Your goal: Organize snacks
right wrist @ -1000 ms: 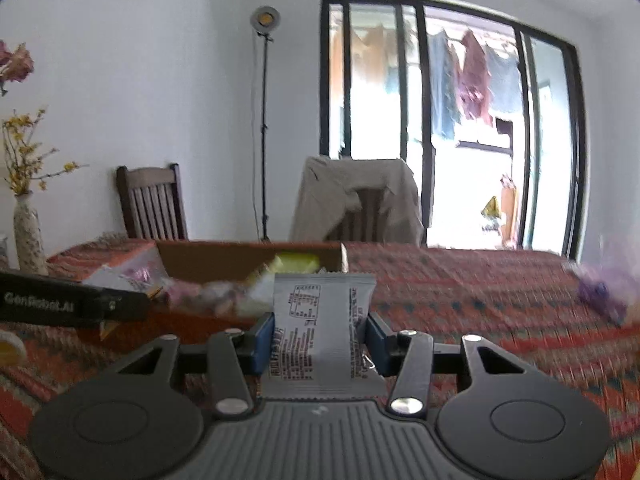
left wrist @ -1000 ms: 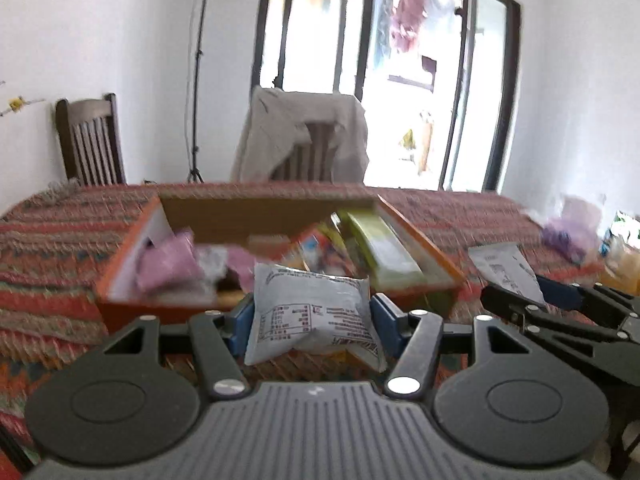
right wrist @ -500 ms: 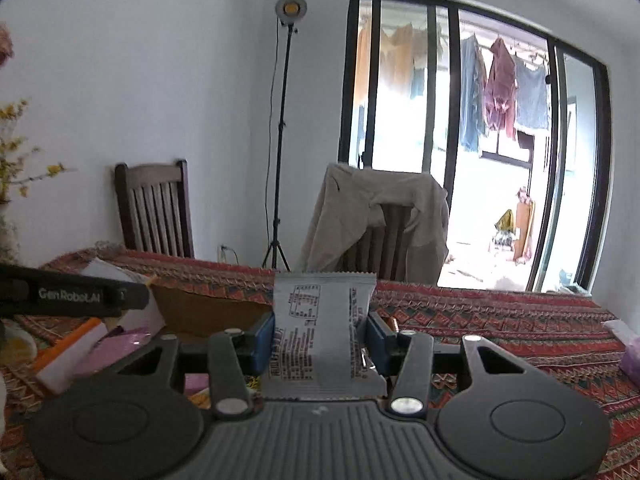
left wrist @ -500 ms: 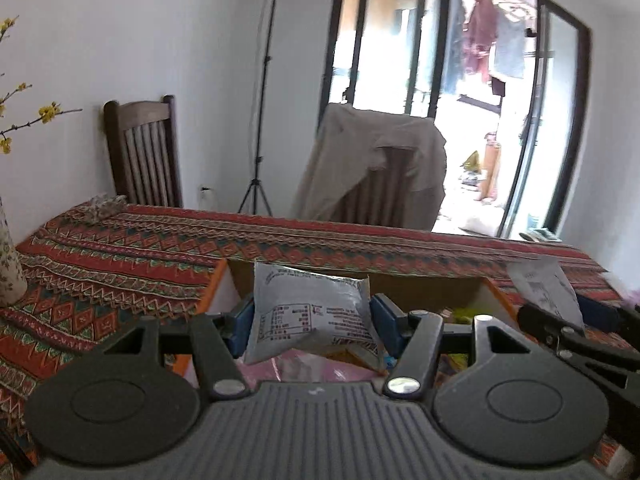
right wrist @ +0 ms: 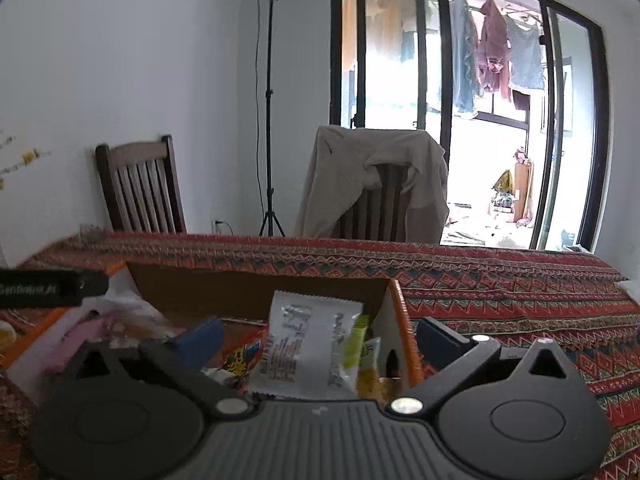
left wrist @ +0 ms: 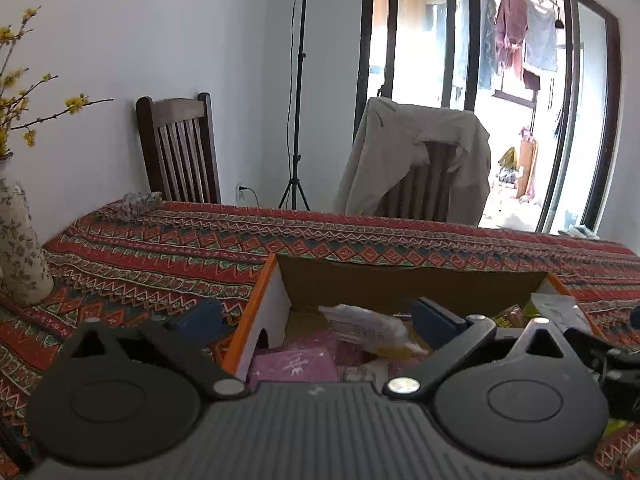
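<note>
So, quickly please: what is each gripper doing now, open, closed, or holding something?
Left gripper: jaws opening, holding nothing; blurred packet over the box.
Right gripper: jaws opening, white packet released.

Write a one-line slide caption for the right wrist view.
Right gripper opening above the orange snack box, a white packet loose between its fingers.

Left tool (left wrist: 316,320): black ribbed body, round hubs, silver screws, blue pads; right tool (right wrist: 316,334) identical.
</note>
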